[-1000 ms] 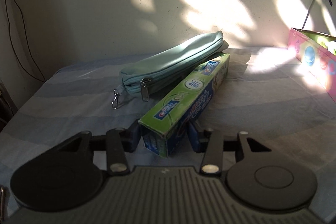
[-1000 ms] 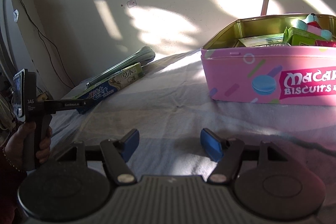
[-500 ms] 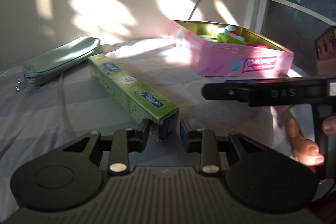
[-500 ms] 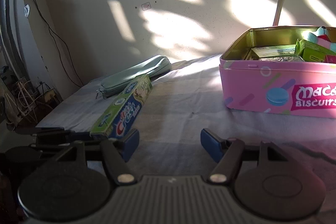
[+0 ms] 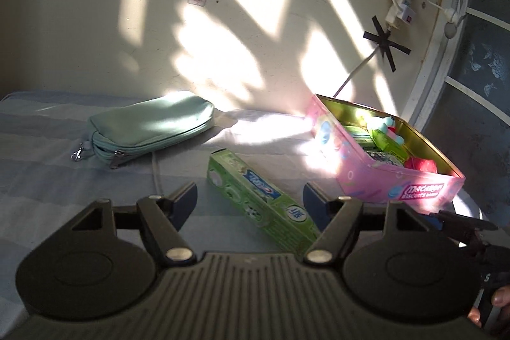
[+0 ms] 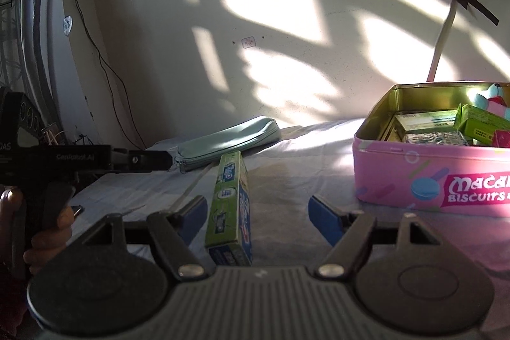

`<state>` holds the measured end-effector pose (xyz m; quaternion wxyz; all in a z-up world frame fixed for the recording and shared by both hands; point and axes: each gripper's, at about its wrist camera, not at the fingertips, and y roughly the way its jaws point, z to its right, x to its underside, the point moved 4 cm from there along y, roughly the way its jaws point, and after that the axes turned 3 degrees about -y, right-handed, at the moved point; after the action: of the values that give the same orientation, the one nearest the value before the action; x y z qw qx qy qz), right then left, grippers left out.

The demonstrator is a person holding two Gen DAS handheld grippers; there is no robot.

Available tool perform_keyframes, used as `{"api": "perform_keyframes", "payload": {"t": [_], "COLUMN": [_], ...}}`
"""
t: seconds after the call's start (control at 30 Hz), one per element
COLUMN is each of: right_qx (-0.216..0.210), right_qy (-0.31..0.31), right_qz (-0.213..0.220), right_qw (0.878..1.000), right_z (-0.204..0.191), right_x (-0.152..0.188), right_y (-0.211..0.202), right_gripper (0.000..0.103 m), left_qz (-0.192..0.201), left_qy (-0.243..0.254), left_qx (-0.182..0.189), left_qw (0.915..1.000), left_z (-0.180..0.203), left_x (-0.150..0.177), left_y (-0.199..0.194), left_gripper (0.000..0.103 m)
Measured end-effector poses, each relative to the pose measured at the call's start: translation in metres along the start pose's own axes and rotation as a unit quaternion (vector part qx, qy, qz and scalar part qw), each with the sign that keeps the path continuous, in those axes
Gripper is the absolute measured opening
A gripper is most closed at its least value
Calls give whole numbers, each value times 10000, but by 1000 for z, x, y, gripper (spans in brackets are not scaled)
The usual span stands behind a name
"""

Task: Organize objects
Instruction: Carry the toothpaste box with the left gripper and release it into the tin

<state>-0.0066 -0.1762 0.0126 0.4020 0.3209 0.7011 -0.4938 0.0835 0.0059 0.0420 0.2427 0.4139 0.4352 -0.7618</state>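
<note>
My left gripper (image 5: 250, 198) and right gripper (image 6: 256, 214) are both spread wide, holding nothing. The toothpaste box (image 5: 258, 199) lies flat on the bed (image 5: 38, 180), between pouch (image 5: 149, 125) and tin (image 5: 379, 177), touching neither.

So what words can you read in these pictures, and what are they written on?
"MACA... BISCUITS", cut off at the frame edge: on the pink tin.
"DAS": on the left gripper body, partly cut off.
"CapRobot.AI", faint, may be misread: on the same gripper's black bar.
One Chinese character in a white circle: on the green toothpaste box.
The box's blue brand logo is too blurred to read.
The small wall sticker is too small to read.
</note>
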Motion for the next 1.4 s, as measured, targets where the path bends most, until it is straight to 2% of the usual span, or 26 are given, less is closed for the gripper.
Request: {"api": "perform_keyframes", "payload": {"t": [0.07,0.17,0.2,0.23,0.27,0.3,0.4,0.47,0.57,0.73,0.87,0.93,1.03,1.1,1.13,1.17,1.2,1.23,1.33,1.4], "right_qx": [6,-132,-143,-97,-137,-120,13,87,356,670,749,721,598,563,522,483,485,475,437,561], "right_qy": [-283,-355,-401,-449,-452,-448,-494,-501,-448,-198,-225,-378,-596,-698,-743,-796,-857,-912,-985,-1129], "right_qz": [-260,-602,-655,-722,-777,-759,-668,-689,-738,-591,-511,-487,-543,-640,-688,-736,-734,-654,-324,-59], "right_qw": [9993,9975,9969,9963,9959,9960,9965,9963,9956,9958,9956,9955,9950,9939,9935,9929,9924,9925,9937,9920], "right_z": [-9,-17,-18,-18,-17,-13,7,26,58,87,94,93,90,88,87,85,83,81,80,84], "right_x": [4,13,15,18,20,22,24,28,39,61,63,60,58,59,60,61,61,60,49,34], "right_y": [19,42,46,49,48,43,20,-1,-31,-77,-85,-81,-70,-58,-54,-49,-46,-47,-59,-71], "right_gripper": [73,71,66,48,37,32,32,32,34,42,49,57,60,59,57,53,44,43,43,43], "left_qz": [-42,-150,-179,-203,-230,-258,-336,-411,-570,-816,-1032,-1112,-1219,-1312,-1330,-1427,-1432,-1407,-1209,-876], "left_qy": [-132,-201,-175,-139,-98,-60,156,417,733,804,741,760,796,747,605,394,250,242,278,462], "left_qx": [-170,-263,-289,-311,-324,-319,-179,-67,177,671,967,950,843,772,857,1029,1034,976,1043,1189], "left_qw": [9998,9993,9993,9992,9992,9991,9992,9983,9955,9911,9872,9863,9857,9855,9855,9836,9840,9849,9868,9880], "left_z": [-8,-12,-12,-11,-10,-8,4,17,38,71,94,102,108,106,103,101,100,100,111,130], "left_x": [0,5,6,7,8,8,11,15,23,30,30,29,30,33,33,34,32,31,14,-9], "left_y": [1,4,5,7,8,11,20,27,40,62,78,83,89,96,99,101,102,102,93,82], "left_gripper": [75,75,75,75,75,76,82,83,88,88,90,90,90,91,90,84,81,81,80,79]}}
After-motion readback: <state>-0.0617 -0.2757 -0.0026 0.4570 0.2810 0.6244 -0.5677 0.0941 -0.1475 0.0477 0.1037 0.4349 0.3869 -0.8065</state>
